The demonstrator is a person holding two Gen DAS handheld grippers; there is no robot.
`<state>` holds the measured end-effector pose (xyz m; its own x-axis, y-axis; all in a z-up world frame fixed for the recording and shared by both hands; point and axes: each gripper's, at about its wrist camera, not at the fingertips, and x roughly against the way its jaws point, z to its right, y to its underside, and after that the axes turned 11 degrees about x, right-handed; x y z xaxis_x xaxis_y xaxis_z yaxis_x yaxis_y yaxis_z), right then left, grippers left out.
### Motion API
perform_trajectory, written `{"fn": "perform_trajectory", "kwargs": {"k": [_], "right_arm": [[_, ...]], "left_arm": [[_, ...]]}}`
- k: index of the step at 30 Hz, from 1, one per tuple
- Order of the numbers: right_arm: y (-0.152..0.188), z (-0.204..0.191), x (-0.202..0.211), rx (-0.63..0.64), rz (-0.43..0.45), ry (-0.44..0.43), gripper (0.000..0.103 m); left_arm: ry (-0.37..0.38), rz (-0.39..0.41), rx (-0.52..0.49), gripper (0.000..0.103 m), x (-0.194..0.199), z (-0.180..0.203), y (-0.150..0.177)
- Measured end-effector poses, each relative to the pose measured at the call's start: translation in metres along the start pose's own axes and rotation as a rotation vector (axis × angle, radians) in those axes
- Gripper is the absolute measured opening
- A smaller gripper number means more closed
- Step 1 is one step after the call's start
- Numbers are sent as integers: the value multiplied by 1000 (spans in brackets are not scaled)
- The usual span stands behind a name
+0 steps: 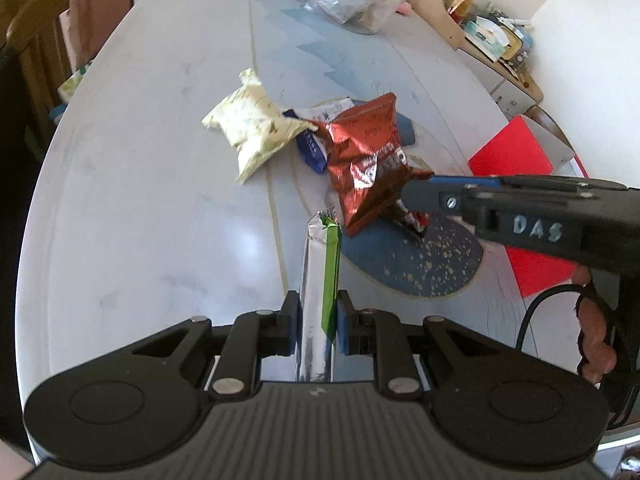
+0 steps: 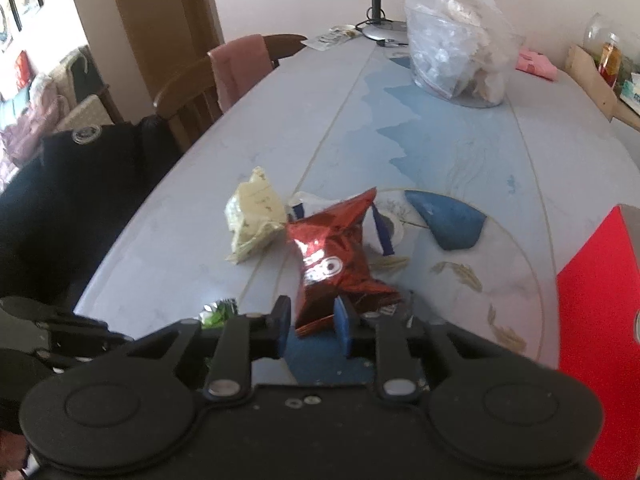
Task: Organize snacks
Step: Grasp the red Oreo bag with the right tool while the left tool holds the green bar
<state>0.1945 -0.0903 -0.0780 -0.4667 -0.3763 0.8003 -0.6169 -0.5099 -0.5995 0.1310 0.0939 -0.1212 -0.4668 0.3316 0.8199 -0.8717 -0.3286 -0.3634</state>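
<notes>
Tabletop (image 1: 132,184) left of cream snack bag (image 1: 250,128) is lying open; red box (image 1: 516,160) and clear plastic bag (image 2: 456,40) are obstructing right and far sides.

The left gripper (image 1: 318,322) points steeply down, its blue-padded jaws pressed close on a green-and-silver snack bar (image 1: 326,276) that stands up between them. The right gripper (image 2: 311,326), also tilted down, pinches the near corner of a red foil snack bag (image 2: 334,256). The person's right hand (image 1: 596,332) wraps its handle, fingers curled.
</notes>
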Motion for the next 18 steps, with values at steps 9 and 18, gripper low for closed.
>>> {"fn": "perform_trajectory", "kwargs": {"k": [9, 18], "right_arm": [[2, -1, 15, -13, 26, -17, 30], [-15, -6, -6, 34, 18, -30, 101]], "left_arm": [[-10, 29, 45, 18, 14, -7, 10], [-12, 50, 63, 18, 19, -17, 1]]}}
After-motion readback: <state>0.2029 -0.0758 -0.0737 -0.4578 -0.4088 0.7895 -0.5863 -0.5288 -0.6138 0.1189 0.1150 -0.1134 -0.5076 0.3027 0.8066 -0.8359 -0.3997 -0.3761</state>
